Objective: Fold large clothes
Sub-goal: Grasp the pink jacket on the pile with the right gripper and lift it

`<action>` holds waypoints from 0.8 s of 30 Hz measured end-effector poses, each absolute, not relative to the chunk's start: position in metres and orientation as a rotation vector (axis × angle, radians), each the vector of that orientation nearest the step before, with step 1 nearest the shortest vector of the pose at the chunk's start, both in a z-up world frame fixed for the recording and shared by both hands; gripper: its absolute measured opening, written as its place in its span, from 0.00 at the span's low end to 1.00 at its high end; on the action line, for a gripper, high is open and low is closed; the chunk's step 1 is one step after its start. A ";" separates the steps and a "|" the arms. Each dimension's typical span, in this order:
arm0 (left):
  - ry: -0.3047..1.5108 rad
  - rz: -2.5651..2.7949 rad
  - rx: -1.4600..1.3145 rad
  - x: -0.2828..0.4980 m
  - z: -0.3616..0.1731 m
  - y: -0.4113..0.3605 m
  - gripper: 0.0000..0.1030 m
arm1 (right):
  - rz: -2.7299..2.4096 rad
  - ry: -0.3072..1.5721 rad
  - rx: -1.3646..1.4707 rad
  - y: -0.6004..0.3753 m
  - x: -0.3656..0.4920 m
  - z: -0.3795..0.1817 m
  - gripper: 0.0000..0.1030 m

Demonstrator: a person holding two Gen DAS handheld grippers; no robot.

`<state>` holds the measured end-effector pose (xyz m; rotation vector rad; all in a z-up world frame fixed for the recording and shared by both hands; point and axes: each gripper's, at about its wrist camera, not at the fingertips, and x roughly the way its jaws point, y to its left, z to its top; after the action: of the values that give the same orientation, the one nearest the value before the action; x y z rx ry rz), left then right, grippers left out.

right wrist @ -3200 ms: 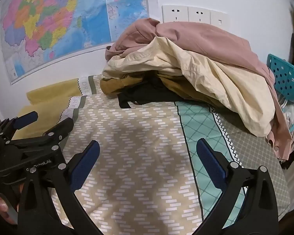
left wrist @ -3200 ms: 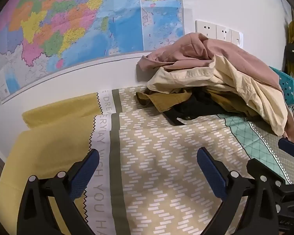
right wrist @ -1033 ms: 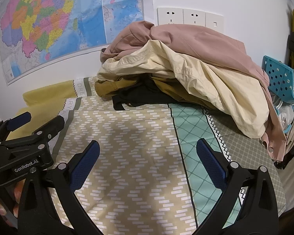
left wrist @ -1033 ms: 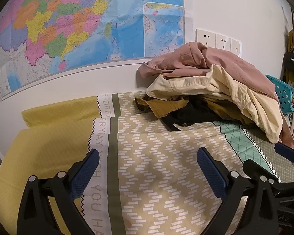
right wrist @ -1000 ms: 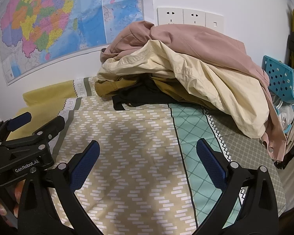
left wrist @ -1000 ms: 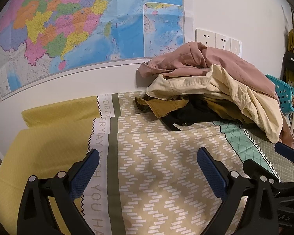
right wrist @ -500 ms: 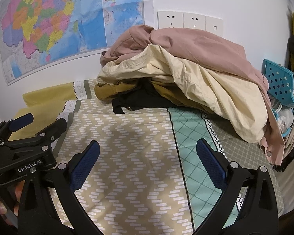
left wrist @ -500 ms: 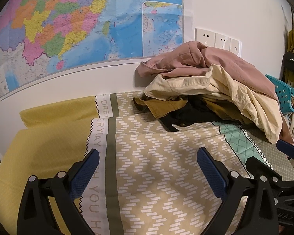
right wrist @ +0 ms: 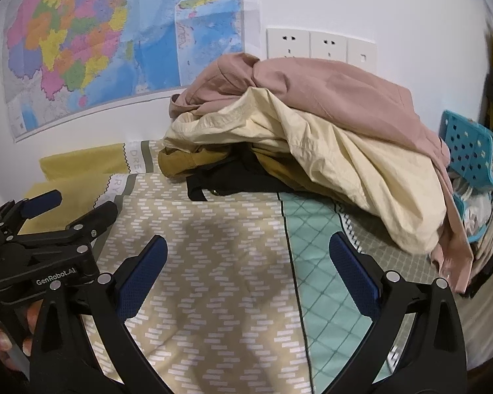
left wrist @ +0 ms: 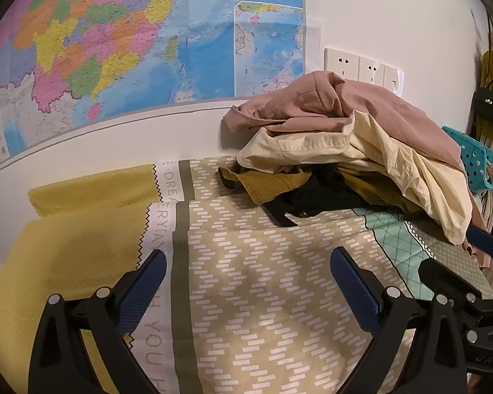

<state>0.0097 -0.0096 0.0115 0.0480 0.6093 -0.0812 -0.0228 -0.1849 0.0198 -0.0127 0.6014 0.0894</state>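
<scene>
Hovering over the tan zigzag-print bedspread point(left wrist: 263, 295), the left gripper point(left wrist: 246, 290) and right gripper point(right wrist: 246, 272) were both released, jaws wide, holding nothing. The heap of clothes point(right wrist: 312, 138) sat centre-right of both frames against the wall: dusty-pink jacket point(right wrist: 328, 95) on top, cream shirt point(right wrist: 345, 157) under it, mustard garment point(left wrist: 266, 184) and black garment point(right wrist: 226, 180) at the bottom. A turquoise perforated plastic basket point(right wrist: 473, 151) sat at right edge.
</scene>
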 end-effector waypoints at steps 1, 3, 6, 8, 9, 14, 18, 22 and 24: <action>0.611 -0.086 0.051 0.014 0.011 -0.010 0.94 | 0.092 0.599 -0.022 -0.185 -0.021 0.022 0.95; 0.616 -0.077 0.055 0.023 0.011 -0.009 0.94 | 0.114 0.579 -0.043 -0.186 -0.011 0.032 0.95; 0.614 -0.055 0.058 0.040 0.012 -0.006 0.94 | 0.111 0.528 -0.119 -0.186 0.011 0.053 0.95; 0.612 -0.045 0.058 0.050 0.014 -0.002 0.94 | 0.119 0.501 -0.174 -0.184 0.031 0.066 0.95; 0.609 -0.039 0.059 0.055 0.015 -0.001 0.94 | 0.120 0.488 -0.201 -0.183 0.043 0.072 0.95; 0.610 -0.004 0.037 0.080 0.018 0.010 0.94 | 0.152 0.471 -0.339 -0.171 0.126 0.100 0.95; 0.625 0.017 0.034 0.095 0.015 0.017 0.94 | 0.166 0.497 -0.506 -0.150 0.182 0.096 0.95; 0.646 0.047 0.041 0.110 0.007 0.025 0.94 | 0.207 0.527 -0.625 -0.134 0.215 0.084 0.95; 0.660 0.058 0.036 0.116 0.003 0.030 0.94 | 0.247 0.536 -0.682 -0.124 0.226 0.077 0.94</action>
<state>0.1164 0.0299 0.0028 0.0363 0.6600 0.0577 0.2258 -0.1239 0.0766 -0.6820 0.5357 0.2469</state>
